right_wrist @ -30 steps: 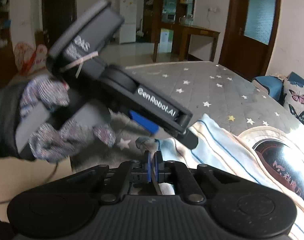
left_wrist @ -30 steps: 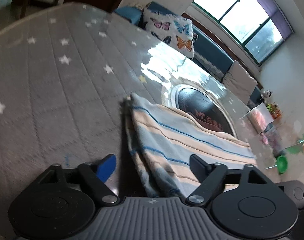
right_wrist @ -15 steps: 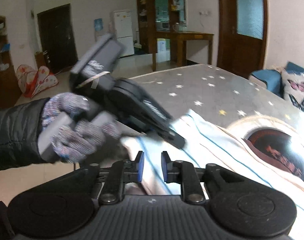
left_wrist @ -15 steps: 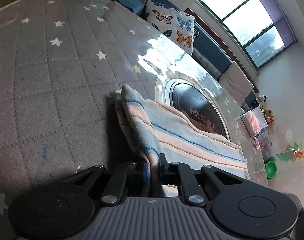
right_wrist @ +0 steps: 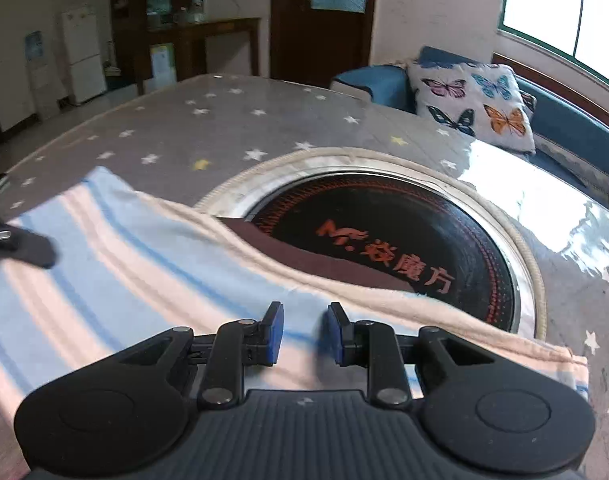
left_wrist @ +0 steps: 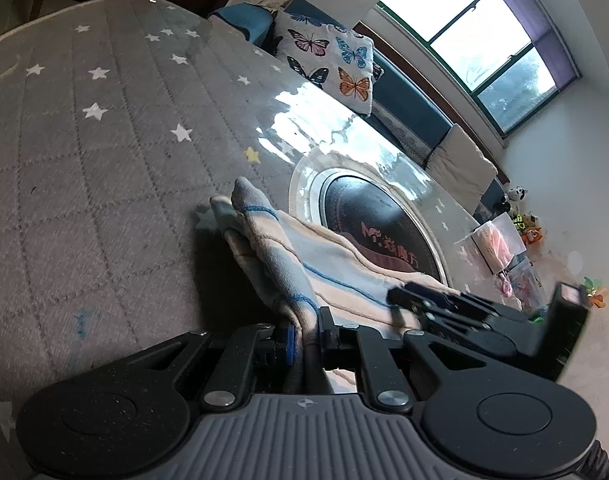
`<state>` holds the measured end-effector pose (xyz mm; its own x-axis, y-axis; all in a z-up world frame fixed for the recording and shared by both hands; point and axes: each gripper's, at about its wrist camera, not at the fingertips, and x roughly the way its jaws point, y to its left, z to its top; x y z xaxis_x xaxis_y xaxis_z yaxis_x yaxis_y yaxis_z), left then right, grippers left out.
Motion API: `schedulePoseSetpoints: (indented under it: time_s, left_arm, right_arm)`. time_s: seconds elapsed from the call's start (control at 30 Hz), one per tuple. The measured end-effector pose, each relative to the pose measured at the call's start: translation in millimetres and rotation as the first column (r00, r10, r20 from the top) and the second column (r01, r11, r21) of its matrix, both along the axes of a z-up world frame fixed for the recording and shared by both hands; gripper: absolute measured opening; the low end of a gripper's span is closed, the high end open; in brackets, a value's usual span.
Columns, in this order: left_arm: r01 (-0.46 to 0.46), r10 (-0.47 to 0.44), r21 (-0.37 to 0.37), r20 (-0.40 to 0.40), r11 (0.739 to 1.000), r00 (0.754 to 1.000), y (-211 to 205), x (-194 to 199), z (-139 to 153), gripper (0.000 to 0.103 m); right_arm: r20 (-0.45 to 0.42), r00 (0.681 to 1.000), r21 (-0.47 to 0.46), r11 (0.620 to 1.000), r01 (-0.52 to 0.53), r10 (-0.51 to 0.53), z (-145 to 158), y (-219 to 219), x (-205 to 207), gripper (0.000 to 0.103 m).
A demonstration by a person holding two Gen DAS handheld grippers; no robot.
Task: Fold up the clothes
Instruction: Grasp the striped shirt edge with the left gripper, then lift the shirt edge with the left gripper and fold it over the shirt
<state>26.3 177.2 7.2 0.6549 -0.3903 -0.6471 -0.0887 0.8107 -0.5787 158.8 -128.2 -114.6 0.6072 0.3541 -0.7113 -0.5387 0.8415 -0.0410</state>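
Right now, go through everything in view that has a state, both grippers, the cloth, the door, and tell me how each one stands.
left gripper: shut on the striped cloth's bunched edge.
right gripper: open, jaws just been opening, above the cloth, gripping nothing.
striped cloth: spread on the table, part over the round black hotplate; one edge lifted.
star-print table cover: lying flat.
wooden door: closed.

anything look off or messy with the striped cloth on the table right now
The striped cloth lies partly over the round black hotplate set in the table, and its corner is bunched up in the left gripper. Nothing looks spilled or damaged.
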Motion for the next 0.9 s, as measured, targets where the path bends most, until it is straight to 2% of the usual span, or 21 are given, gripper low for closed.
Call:
schedulePoseSetpoints:
  time_s: [0.23,0.4,0.53,0.63,0.77,0.9]
  left_arm:
    - [0.015,-0.015,0.001,0.011,1.0,1.0,-1.4,0.0,6.2,0.012]
    - [0.014,-0.014,-0.003,0.032,1.0,0.999,-5.3,1.3,18.8,0.011]
    - [0.029,-0.03,0.004,0.063,1.0,0.998,-16.8,3.5,34.4,0.011]
    - [0.043,-0.044,0.016,0.087,0.999,0.995,-28.5,4.7,46.4,0.011]
    - [0.059,-0.062,0.03,0.103,0.998,0.993,-46.8,8.9,61.0,0.01]
    - [0.088,-0.093,0.053,0.119,0.995,0.989,-71.2,15.4,76.6,0.01]
  right_arm:
    - [0.012,0.999,0.005,0.999,0.034,-0.034,-4.6,14.0,22.7,0.027]
    - [-0.012,1.0,-0.014,1.0,0.021,-0.021,1.1,7.8,12.3,0.031]
    - [-0.029,0.999,-0.032,0.999,-0.022,0.021,5.4,-1.2,-16.9,0.039]
    - [-0.031,0.999,-0.047,0.998,-0.043,0.042,6.1,-6.9,-39.6,0.04]
    - [-0.05,0.997,-0.011,0.998,-0.061,0.061,11.3,-18.4,-69.0,0.046]
    - [-0.059,0.995,-0.019,0.996,-0.084,0.083,8.6,-26.7,-97.6,0.046]
